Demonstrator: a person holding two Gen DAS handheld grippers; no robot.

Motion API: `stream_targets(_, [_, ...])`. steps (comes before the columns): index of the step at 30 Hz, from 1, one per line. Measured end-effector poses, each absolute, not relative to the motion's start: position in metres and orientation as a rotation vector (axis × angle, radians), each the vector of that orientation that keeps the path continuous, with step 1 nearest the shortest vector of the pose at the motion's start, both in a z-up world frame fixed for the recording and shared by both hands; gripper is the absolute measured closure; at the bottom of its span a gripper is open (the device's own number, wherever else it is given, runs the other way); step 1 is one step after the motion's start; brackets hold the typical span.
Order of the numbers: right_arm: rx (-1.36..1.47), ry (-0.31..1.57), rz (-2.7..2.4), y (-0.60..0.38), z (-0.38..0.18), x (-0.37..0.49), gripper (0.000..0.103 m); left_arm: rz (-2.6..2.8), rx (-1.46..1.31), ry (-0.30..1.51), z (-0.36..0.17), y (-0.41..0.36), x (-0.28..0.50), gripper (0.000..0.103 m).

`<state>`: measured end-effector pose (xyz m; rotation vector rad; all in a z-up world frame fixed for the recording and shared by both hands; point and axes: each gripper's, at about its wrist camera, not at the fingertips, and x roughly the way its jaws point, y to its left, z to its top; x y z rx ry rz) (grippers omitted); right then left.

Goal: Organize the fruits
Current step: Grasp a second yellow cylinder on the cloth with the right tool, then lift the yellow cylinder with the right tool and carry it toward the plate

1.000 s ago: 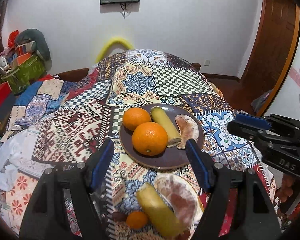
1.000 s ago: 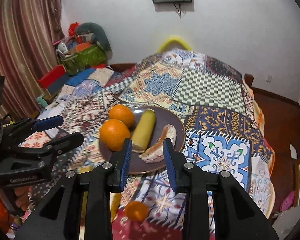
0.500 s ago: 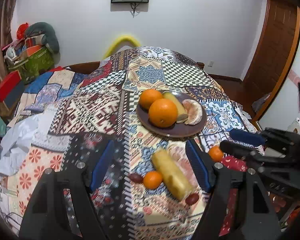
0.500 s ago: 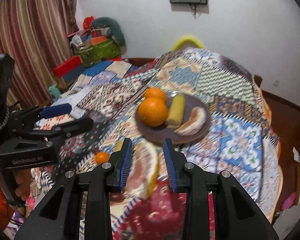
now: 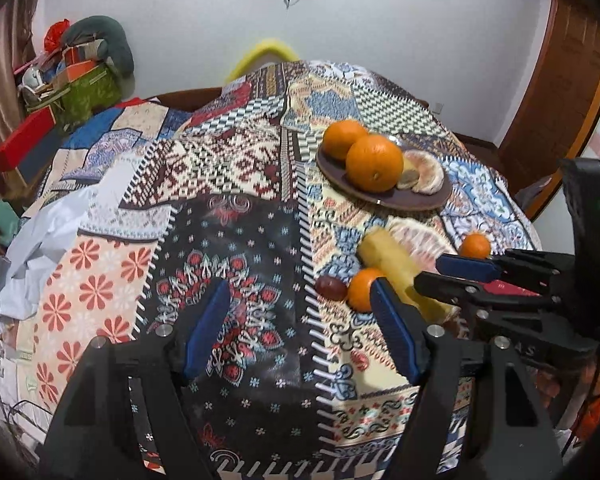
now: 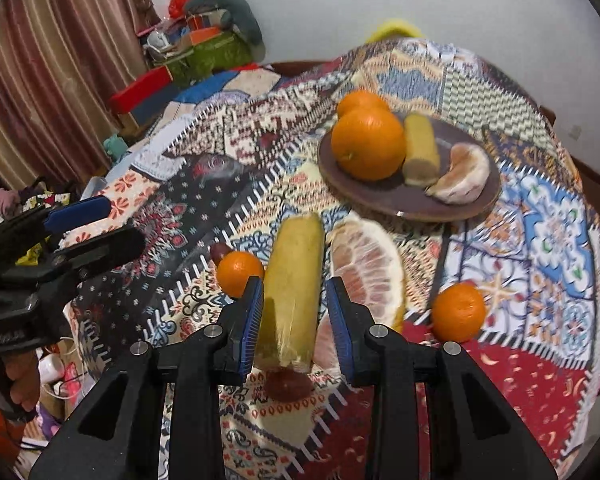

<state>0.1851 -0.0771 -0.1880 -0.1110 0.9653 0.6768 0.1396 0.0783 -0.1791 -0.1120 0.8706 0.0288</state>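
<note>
A brown plate (image 6: 476, 204) holds two oranges (image 6: 368, 144), a yellow fruit piece (image 6: 420, 148) and a pomelo segment (image 6: 466, 176). On the cloth in front lie a long yellow fruit (image 6: 294, 280), a big pomelo wedge (image 6: 366, 268), two small tangerines (image 6: 238, 272) (image 6: 458, 312) and two dark red dates (image 6: 288, 386). My right gripper (image 6: 294, 320) is open, its fingers either side of the long yellow fruit, apart from it. My left gripper (image 5: 300, 328) is open and empty over the dark patch of cloth, left of the loose fruit (image 5: 400, 268).
A patchwork cloth (image 5: 228, 168) covers the round table. Boxes and bags (image 5: 72, 80) are piled by the wall at the far left. A curtain (image 6: 40, 80) hangs at the left. A wooden door (image 5: 560, 92) stands at the right.
Both grippers have pulled back from the plate towards the near edge. My right gripper now straddles the long yellow fruit. My left gripper has shifted left over the dark patch.
</note>
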Motion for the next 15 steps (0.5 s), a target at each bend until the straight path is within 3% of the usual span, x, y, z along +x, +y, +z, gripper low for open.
stream_targets(15, [-0.125,1.006,0.682,-0.059,-0.206,0.197,0.067,0.015,-0.158,0.918,-0.204,0.084,0.147,0.038])
